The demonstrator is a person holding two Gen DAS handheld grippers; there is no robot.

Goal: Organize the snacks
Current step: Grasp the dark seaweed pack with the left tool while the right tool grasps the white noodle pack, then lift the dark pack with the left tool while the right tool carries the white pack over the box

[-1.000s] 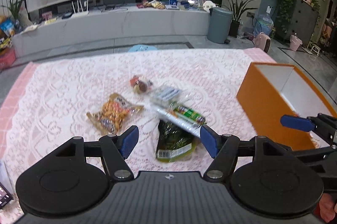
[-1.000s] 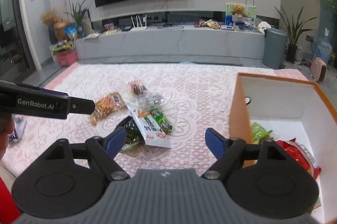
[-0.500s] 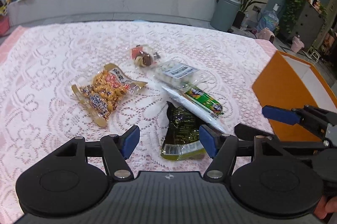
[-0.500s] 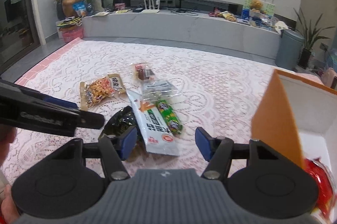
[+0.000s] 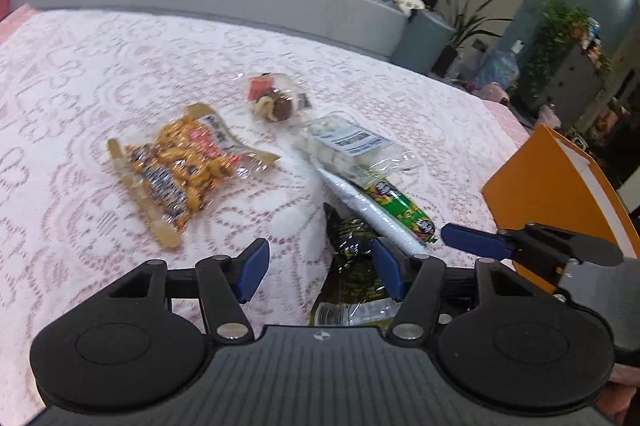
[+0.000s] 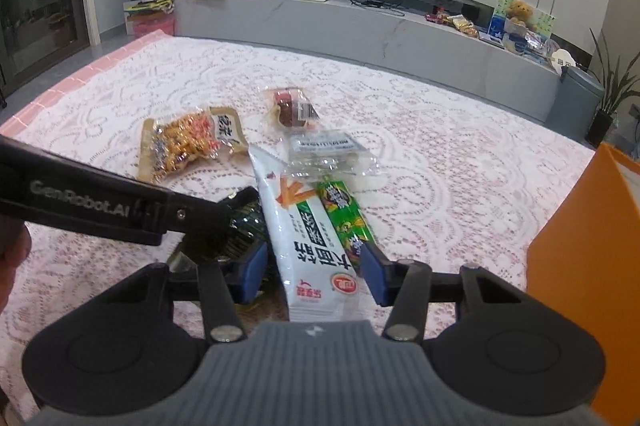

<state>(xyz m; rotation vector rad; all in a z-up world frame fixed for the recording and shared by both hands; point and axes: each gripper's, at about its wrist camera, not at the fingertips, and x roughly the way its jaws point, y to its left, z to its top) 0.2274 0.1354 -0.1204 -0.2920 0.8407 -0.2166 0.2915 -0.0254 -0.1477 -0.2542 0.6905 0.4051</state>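
A: Biggest first. What's there?

B: A lace cloth covers the whole table. At 3 o'clock in the right wrist view stands an orange box; only its outer wall and rim show.

A: And the snacks?

B: A loose pile mid-cloth. The white pack runs from 12 to 6 o'clock, with the green stick touching its 3 o'clock edge. A dark bag pokes out from under the white pack at 9 o'clock. The peanut bag lies apart at 10 o'clock, a clear pack with a label overlaps the white pack's far end, and a small clear pouch sits at 12 o'clock beyond it.

A: The grippers?

B: The right gripper is spread wide, low over the cloth, its two blue pads either side of the near end of the white pack and green stick. Neither pad is seen touching them. The left gripper is also spread, nothing pinched; its 3 o'clock pad lies over the dark bag, while its 9 o'clock pad is above bare lace.

A: Are the two close?

B: Yes, side by side; each shows in the other's view.
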